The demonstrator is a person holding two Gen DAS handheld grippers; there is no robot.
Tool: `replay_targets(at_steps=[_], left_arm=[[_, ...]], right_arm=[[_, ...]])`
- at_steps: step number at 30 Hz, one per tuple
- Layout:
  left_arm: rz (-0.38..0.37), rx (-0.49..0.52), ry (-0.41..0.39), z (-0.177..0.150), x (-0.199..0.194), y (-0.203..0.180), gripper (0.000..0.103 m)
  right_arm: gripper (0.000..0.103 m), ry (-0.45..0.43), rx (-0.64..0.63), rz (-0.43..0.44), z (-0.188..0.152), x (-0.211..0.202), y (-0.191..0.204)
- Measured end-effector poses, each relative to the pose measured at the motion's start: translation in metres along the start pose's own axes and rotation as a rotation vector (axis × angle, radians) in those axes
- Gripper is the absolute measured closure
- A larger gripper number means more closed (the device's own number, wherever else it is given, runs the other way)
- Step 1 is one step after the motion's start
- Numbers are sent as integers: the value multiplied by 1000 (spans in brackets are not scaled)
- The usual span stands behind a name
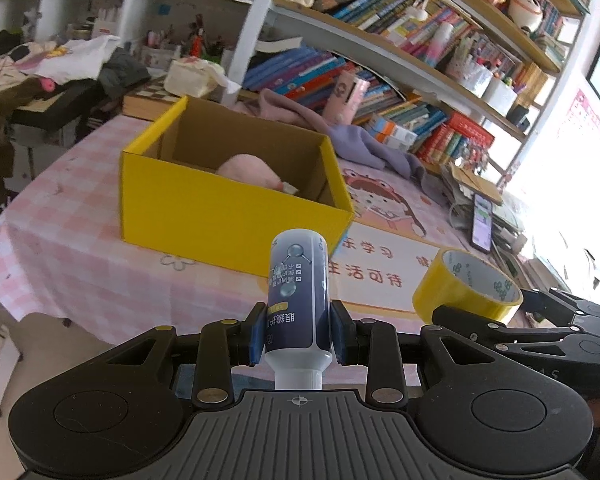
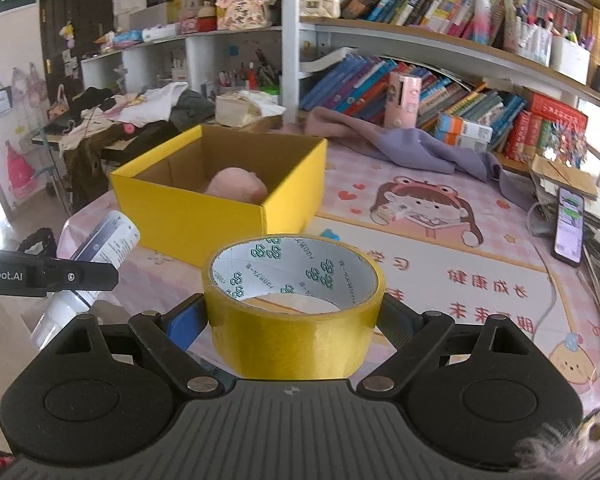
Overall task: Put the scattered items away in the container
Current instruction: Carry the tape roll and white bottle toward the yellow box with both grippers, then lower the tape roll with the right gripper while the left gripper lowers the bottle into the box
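The left gripper [image 1: 298, 336] clamps a bottle [image 1: 298, 300] cap-down; the right gripper [image 2: 294, 320] squeezes a tape roll [image 2: 294, 300]. Both hang short of the desk's near edge, before the yellow box [image 1: 220, 208]. The smooth bottle could slip. Only the right view shows its tilt (probably leaning boxward).
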State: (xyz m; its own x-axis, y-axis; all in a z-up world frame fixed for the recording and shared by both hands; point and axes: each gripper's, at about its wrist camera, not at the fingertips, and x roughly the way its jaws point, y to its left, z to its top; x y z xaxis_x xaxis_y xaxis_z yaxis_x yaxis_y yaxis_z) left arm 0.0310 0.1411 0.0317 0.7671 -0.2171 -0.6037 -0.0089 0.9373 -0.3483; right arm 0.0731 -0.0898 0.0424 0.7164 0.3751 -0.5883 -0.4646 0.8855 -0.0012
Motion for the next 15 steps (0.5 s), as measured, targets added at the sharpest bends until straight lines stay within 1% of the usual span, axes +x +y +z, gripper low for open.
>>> replay_targets(at_steps=[9, 15], left_arm=[[43, -30, -37, 5, -9, 13, 72], [54, -29, -55, 15, -4, 12, 72]], right_arm=[[14, -24, -60, 47, 12, 8, 19], [14, -54, -94, 66, 23, 12, 23]])
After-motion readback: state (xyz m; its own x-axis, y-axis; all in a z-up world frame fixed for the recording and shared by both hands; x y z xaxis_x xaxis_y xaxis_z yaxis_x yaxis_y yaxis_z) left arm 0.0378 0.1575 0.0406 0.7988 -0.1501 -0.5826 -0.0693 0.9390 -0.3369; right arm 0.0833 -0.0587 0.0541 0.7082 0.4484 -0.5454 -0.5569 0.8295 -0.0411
